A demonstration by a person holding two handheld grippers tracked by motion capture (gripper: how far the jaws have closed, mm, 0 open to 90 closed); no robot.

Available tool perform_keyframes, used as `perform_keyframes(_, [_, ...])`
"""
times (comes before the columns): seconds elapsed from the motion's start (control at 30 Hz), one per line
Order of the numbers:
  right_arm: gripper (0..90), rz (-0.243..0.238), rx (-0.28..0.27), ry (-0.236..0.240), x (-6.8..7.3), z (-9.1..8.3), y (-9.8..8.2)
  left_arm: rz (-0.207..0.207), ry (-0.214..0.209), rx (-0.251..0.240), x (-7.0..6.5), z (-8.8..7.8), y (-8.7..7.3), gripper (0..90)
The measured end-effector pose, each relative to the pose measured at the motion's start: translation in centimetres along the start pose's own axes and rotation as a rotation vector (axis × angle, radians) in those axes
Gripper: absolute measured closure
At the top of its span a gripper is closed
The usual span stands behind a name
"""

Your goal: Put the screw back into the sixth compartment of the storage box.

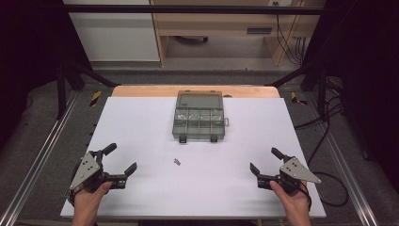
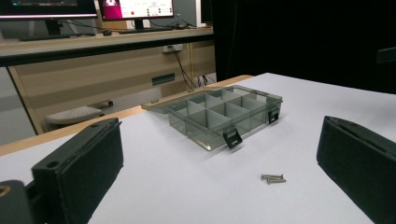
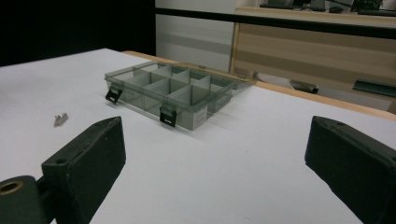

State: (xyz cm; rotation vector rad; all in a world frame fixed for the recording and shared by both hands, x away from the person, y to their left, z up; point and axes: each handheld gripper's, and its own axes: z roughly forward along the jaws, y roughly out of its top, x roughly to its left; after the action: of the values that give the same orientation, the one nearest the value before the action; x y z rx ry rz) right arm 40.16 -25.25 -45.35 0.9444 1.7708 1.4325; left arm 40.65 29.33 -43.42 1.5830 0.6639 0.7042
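A clear grey compartment box [image 1: 199, 117] lies open at the middle back of the white table, its lid folded flat behind it and two black latches at its front; it shows too in the left gripper view [image 2: 224, 116] and the right gripper view [image 3: 173, 93]. A few small screws [image 1: 177, 162] lie loose on the sheet in front of the box [image 2: 273, 178] [image 3: 60, 119]. My left gripper [image 1: 122, 159] rests open at the front left, nothing between its jaws. At the front right my right gripper [image 1: 265, 160] is open and holds nothing.
The white sheet [image 1: 197, 188] covers the table, with a wooden edge [image 1: 141, 90] at the back. Metal rails [image 1: 37, 160] run along both sides, cables [image 1: 324, 141] trail at the right. Desks and monitors [image 2: 135, 9] stand beyond the table.
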Motion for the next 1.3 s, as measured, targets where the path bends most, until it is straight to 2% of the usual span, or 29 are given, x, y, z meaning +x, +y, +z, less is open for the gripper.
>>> perform_keyframes(0.17, [6.3,-0.018,0.031,0.004,0.4,0.0,-0.1,0.002,0.004,0.0,0.0,0.0,0.0,0.4])
perform_keyframes(0.3, [7.5,-0.059,0.082,0.008,0.9,-0.2,-0.3,0.009,0.004,0.007,-0.1,0.1,0.0,0.4])
perform_keyframes(0.37, [7.9,-0.103,0.123,0.012,1.1,-0.2,-0.4,0.011,0.004,0.01,-0.2,0.1,0.0,0.4])
perform_keyframes(0.4, [7.9,-0.103,0.123,0.012,1.1,-0.2,-0.4,0.011,0.004,0.01,-0.2,0.1,0.0,0.4])
perform_keyframes(0.43, [8.8,-0.111,0.157,0.057,1.7,0.3,-0.5,0.018,0.007,0.016,-0.2,0.1,0.0,0.4])
perform_keyframes(0.47, [8.8,-0.113,0.165,0.077,1.9,0.5,-0.5,0.023,0.014,0.017,-0.2,0.1,0.0,0.5])
perform_keyframes(0.53, [8.8,-0.115,0.171,0.092,2.2,0.8,-0.4,0.023,0.02,0.016,-0.2,0.0,0.0,0.5])
perform_keyframes(0.57, [9.2,-0.109,0.193,0.107,2.8,1.5,0.1,0.014,0.029,0.009,0.0,-0.2,0.0,0.5])
perform_keyframes(0.6, [9.2,-0.109,0.193,0.107,2.8,1.5,0.1,0.014,0.029,0.009,0.0,-0.2,0.0,0.5])
perform_keyframes(0.63, [9.3,-0.12,0.216,0.111,3.2,1.9,0.4,0.008,0.031,0.008,0.1,-0.2,-0.1,0.5])
perform_keyframes(0.67, [10.3,-0.138,0.301,0.12,3.9,2.9,0.9,0.01,0.034,0.01,0.1,-0.1,-0.1,0.5])
perform_keyframes(0.7, [10.3,-0.138,0.301,0.12,3.9,2.9,0.9,0.01,0.034,0.01,0.1,-0.1,-0.1,0.5])
perform_keyframes(0.73, [11.4,-0.138,0.359,0.133,4.4,3.9,1.4,0.011,0.034,0.01,0.1,-0.1,-0.1,0.5])
perform_keyframes(0.83, [12.4,-0.141,0.38,0.149,5.1,4.8,2.0,0.021,0.032,0.012,0.0,-0.2,0.0,0.5])
perform_keyframes(0.9, [11.0,-0.161,0.401,0.169,6.0,6.0,2.8,0.022,0.034,0.011,0.0,-0.1,0.0,0.6])
perform_keyframes(1.0, [9.3,-0.183,0.455,0.203,7.3,7.7,3.9,0.02,0.035,0.015,0.0,-0.1,0.0,0.6])
perform_keyframes(1.03, [8.2,-0.184,0.482,0.232,8.2,8.8,4.5,0.02,0.036,0.016,0.0,-0.1,0.0,0.6])
perform_keyframes(1.13, [8.3,-0.227,0.52,0.262,9.4,10.5,5.3,0.021,0.036,0.013,0.0,-0.1,0.0,0.6])
perform_keyframes(1.2, [7.9,-0.231,0.536,0.263,10.0,11.4,5.7,0.02,0.034,0.012,0.1,-0.1,0.0,0.6])
perform_keyframes(1.3, [7.4,-0.242,0.572,0.294,10.5,12.9,6.4,0.013,0.032,0.007,0.1,-0.1,0.0,0.6])
